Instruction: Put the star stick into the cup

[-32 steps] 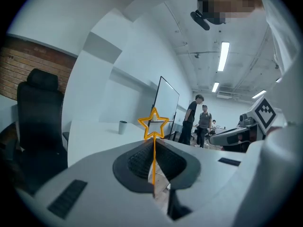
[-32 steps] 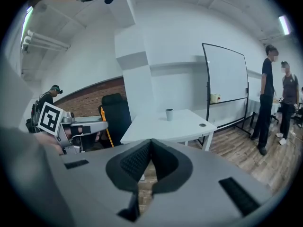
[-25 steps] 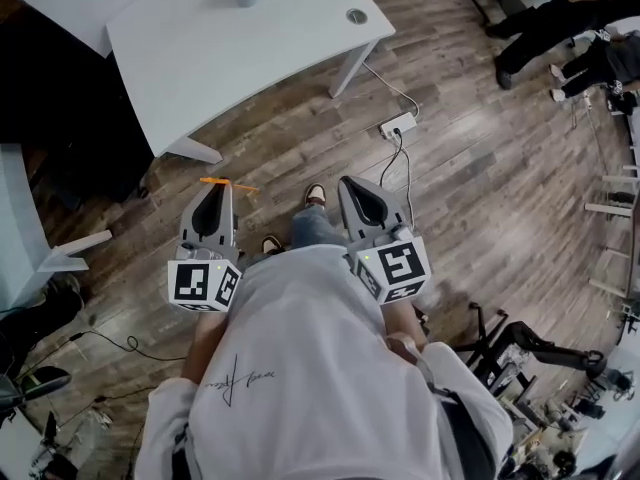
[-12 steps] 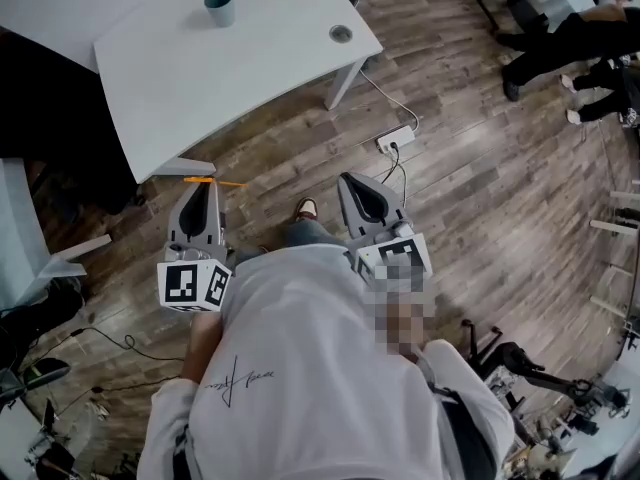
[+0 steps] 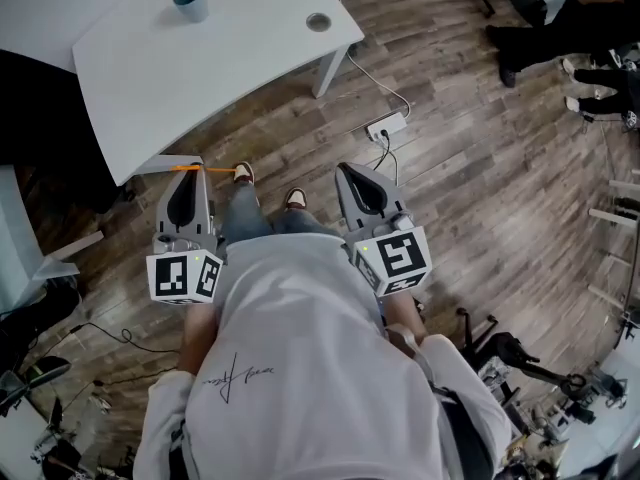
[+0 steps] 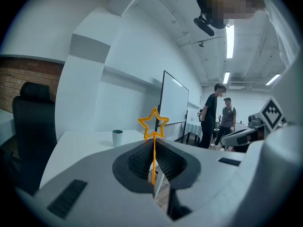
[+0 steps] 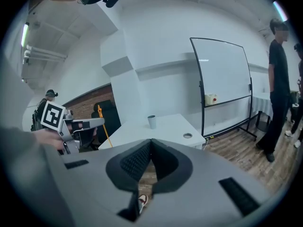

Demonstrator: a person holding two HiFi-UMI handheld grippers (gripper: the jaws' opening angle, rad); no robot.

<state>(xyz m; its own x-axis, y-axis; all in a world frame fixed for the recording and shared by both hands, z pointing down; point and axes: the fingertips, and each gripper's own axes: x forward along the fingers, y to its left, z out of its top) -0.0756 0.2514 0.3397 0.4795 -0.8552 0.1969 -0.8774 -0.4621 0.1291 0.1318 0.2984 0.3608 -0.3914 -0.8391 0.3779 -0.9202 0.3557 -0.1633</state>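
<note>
Short of the white bench [image 5: 230, 63], my left gripper [image 6: 154, 144] clamps its jaws on the thin orange star stick [image 6: 153, 125], star up, ready for the small teal cup [image 5: 189, 0] there. My right gripper [image 7: 150, 144] has jaws together, empty.

From above, a white desk [image 5: 230, 63] filled the upper left of the frame, with a teal cup [image 5: 188, 1] near its far edge and a round cable hole [image 5: 318, 21] toward its right corner. Below it, left of centre, the left gripper [image 5: 181, 171] pointed at the desk's near edge, and the orange star stick [image 5: 208, 169] jutted sideways from its tip. The right gripper [image 5: 347, 170] pointed up-frame over the wooden floor [image 5: 480, 168]. A white power strip [image 5: 386, 126] lay above it.
</note>
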